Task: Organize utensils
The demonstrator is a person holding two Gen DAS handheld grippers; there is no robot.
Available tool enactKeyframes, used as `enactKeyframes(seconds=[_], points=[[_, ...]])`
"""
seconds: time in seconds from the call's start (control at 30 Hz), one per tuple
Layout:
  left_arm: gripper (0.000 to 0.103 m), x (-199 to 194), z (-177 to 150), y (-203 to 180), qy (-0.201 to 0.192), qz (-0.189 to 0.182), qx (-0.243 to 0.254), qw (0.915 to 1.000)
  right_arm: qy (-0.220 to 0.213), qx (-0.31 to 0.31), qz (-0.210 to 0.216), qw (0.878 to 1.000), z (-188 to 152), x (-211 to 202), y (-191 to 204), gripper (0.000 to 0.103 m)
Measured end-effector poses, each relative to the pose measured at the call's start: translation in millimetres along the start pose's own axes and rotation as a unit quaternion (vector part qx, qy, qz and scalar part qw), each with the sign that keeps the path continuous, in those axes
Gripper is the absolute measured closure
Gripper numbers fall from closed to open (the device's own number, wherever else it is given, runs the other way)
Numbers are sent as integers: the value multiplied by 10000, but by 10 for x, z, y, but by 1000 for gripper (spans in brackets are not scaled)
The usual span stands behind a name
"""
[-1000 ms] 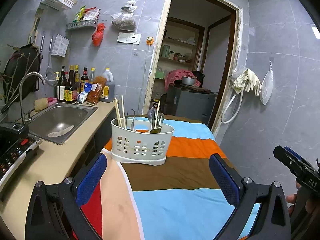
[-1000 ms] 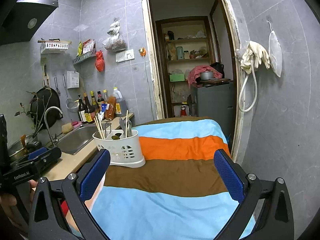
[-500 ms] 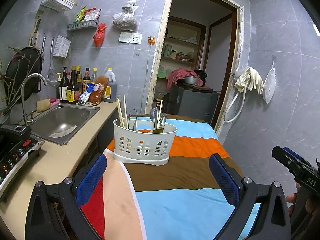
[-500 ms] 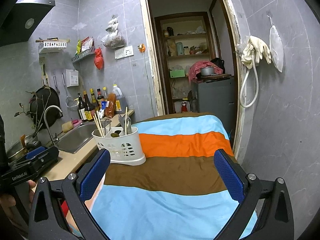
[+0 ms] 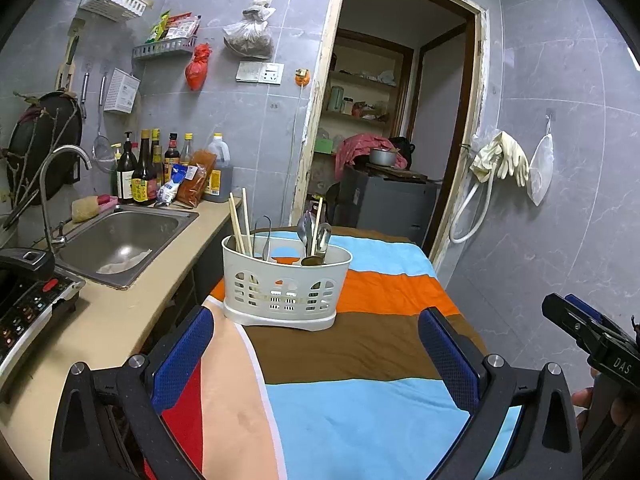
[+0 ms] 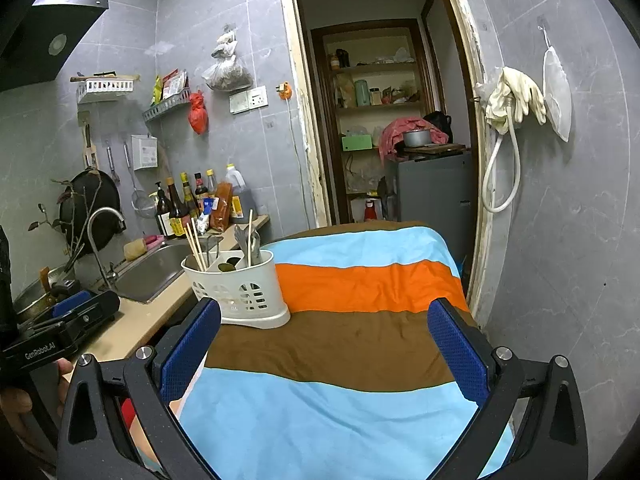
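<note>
Both hand-held grippers, left (image 5: pixel 316 354) and right (image 6: pixel 324 346), gape empty; white slotted plastic utensil caddy (image 5: pixel 285 280), centre frame, looms nearer than before, seemingly fully stocked

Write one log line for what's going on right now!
left gripper: open, empty | right gripper: open, empty | utensil holder: on striped cloth, chopsticks inside

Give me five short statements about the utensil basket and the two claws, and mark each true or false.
1. The white basket stands on the striped cloth. True.
2. The left claw grips a spoon. False: it is open and empty.
3. Chopsticks stand in the basket's left part. True.
4. The basket lies tipped over. False: it stands upright.
5. The right claw is open and holds nothing. True.
</note>
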State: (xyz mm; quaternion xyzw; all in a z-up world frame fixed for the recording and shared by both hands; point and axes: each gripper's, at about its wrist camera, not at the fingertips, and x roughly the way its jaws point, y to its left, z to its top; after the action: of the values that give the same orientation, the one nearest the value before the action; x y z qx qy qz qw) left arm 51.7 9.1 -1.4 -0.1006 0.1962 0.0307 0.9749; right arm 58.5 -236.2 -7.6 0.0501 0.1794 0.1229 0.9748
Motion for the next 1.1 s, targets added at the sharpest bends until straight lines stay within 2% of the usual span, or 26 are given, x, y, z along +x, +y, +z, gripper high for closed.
enactKeyframes(seconds=[1.1], points=[[0,115,-4,28,81,29,-7,10000,75,9,6,10000,-80,143,10,2]])
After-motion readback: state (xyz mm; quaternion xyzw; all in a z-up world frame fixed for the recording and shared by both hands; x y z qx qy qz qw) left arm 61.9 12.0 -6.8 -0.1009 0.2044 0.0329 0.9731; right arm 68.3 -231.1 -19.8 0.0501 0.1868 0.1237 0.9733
